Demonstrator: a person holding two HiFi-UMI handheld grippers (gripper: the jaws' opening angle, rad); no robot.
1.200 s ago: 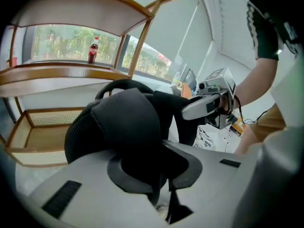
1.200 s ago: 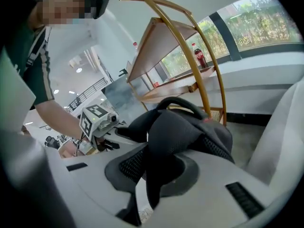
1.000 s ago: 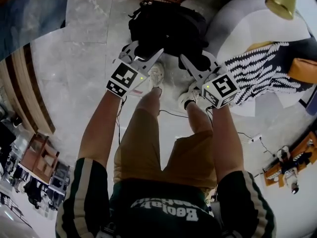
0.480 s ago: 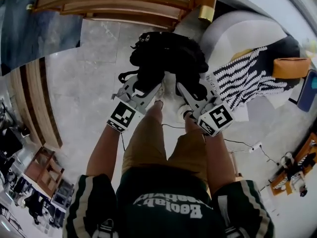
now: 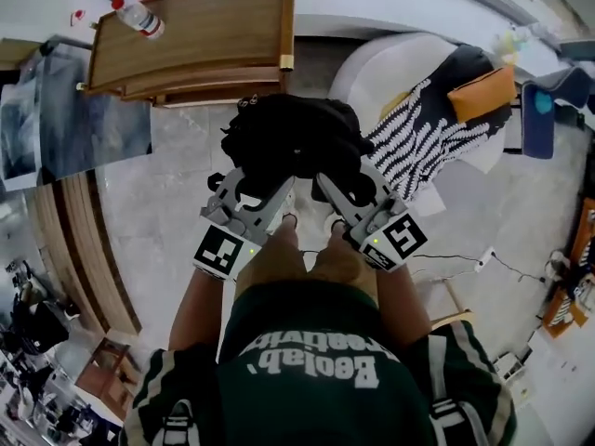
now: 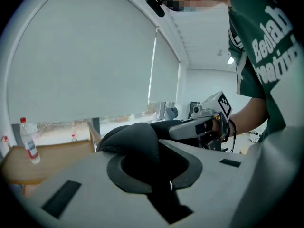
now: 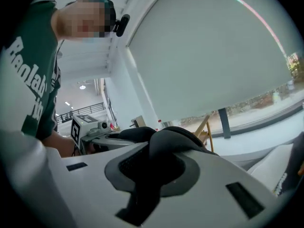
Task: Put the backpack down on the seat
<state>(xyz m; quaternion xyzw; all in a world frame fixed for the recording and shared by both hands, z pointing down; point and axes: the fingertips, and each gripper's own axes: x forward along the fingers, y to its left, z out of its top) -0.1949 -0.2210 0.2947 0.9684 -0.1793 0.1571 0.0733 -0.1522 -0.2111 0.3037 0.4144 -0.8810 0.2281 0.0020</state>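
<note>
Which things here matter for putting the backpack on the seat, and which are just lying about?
In the job: backpack, gripped in the jaws of the left gripper and right gripper; white seat.

Lying about: water bottle, wooden table, striped throw, orange cushion.

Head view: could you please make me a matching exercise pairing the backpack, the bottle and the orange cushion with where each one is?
Things:
1. backpack
2. bottle
3. orange cushion

Places:
A. on the wooden table
B. beside the striped cloth
C. clamped by the left gripper and the right gripper

Pairs: 1-C, 2-A, 3-B.
</note>
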